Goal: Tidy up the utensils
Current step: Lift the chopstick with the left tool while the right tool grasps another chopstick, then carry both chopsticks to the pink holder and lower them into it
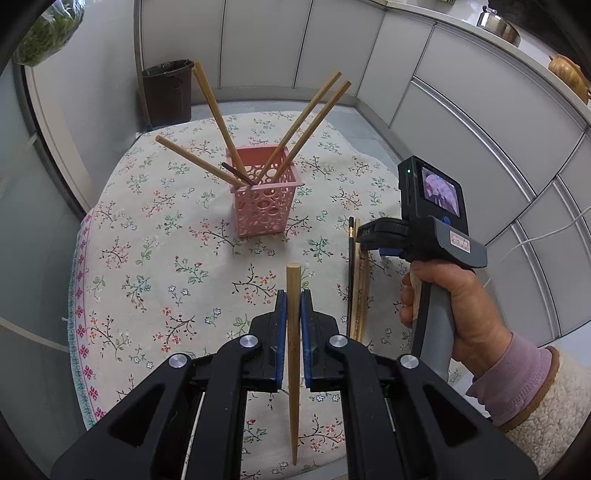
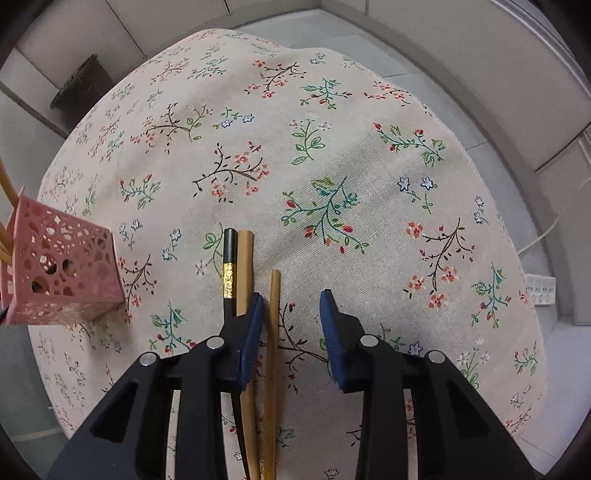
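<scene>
My left gripper (image 1: 293,301) is shut on a wooden chopstick (image 1: 293,280), held above the floral tablecloth. A pink perforated holder (image 1: 264,206) stands mid-table with several wooden chopsticks (image 1: 312,118) and one dark chopstick (image 1: 236,172) leaning in it. My right gripper (image 2: 291,302) is open, low over three chopsticks lying on the cloth: a black one with a gold band (image 2: 229,266), a wooden one (image 2: 243,273) and a thinner wooden one (image 2: 274,317) between the jaws beside the left finger. The holder (image 2: 62,273) is at the right wrist view's left edge. The right gripper (image 1: 360,236) also shows in the left wrist view, over those chopsticks (image 1: 357,288).
The round table (image 1: 122,236) has a floral cloth with edges falling off on all sides. A dark waste bin (image 1: 168,92) stands on the floor behind. Grey cabinets (image 1: 480,122) curve around the right, with pots on the counter (image 1: 498,24).
</scene>
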Tool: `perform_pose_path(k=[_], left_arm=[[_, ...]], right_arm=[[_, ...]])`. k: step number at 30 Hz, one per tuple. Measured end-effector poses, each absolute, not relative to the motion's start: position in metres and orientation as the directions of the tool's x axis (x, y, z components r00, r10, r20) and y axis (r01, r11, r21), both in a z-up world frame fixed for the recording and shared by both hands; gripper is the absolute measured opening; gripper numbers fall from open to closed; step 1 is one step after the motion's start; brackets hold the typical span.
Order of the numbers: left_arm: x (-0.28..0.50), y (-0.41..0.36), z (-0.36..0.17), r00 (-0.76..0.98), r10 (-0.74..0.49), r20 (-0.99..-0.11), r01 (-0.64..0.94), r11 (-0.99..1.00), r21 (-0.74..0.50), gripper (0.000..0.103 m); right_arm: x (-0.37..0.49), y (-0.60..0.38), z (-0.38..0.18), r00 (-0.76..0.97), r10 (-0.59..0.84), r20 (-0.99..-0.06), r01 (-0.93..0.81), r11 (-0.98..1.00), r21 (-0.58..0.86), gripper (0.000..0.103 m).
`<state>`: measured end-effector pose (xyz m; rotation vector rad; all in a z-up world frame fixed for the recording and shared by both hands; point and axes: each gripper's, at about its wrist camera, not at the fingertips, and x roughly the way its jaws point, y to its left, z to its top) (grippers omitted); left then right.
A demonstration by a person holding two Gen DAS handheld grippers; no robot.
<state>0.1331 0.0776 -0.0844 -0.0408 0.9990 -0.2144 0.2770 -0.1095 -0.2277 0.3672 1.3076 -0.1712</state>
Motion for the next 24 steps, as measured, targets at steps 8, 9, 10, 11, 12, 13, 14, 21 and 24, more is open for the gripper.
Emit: perform_pose_path(k=[8, 9, 10, 11, 12, 13, 14, 21, 24], left_arm=[[0.124, 0.077, -0.069, 0.567, -0.189, -0.801, 0.159, 0.98, -0.119, 0.007], [0.122, 0.076, -0.067, 0.574, -0.188, -0.797, 0.16, 0.98, -0.116, 0.007], [0.12, 0.075, -0.064, 0.58, -0.188, -0.793, 0.162, 0.98, -0.114, 0.007], [0.117, 0.074, -0.06, 0.59, -0.186, -0.785, 0.163, 0.98, -0.11, 0.007], [0.114, 0.074, -0.055, 0.602, -0.185, -0.777, 0.165, 0.981, -0.106, 0.007], [0.112, 0.073, -0.052, 0.61, -0.185, -0.77, 0.166, 0.981, -0.104, 0.007], [0.108, 0.073, -0.047, 0.621, -0.185, -0.761, 0.169, 0.981, -0.1, 0.007], [0.095, 0.069, -0.022, 0.661, -0.179, -0.729, 0.169, 0.982, -0.088, 0.007], [0.096, 0.066, -0.002, 0.679, -0.189, -0.71, 0.181, 0.98, -0.088, 0.007]], right_arm=[[0.244, -0.125, -0.196, 0.356, 0.258, -0.898, 0.273, 0.891, 0.364, 0.005], [0.234, -0.126, -0.18, 0.388, 0.265, -0.883, 0.241, 0.895, 0.375, 0.005], [0.225, -0.125, -0.166, 0.412, 0.272, -0.87, 0.215, 0.898, 0.383, 0.005], [0.216, -0.123, -0.153, 0.435, 0.278, -0.857, 0.188, 0.902, 0.389, 0.005], [0.203, -0.124, -0.135, 0.468, 0.284, -0.837, 0.151, 0.907, 0.392, 0.005], [0.195, -0.123, -0.123, 0.488, 0.288, -0.824, 0.127, 0.91, 0.394, 0.005], [0.186, -0.122, -0.11, 0.509, 0.295, -0.809, 0.101, 0.913, 0.396, 0.005], [0.123, -0.132, -0.052, 0.563, 0.332, -0.757, -0.033, 0.924, 0.381, 0.005], [0.115, -0.144, -0.028, 0.588, 0.343, -0.732, -0.043, 0.918, 0.395, 0.005]])
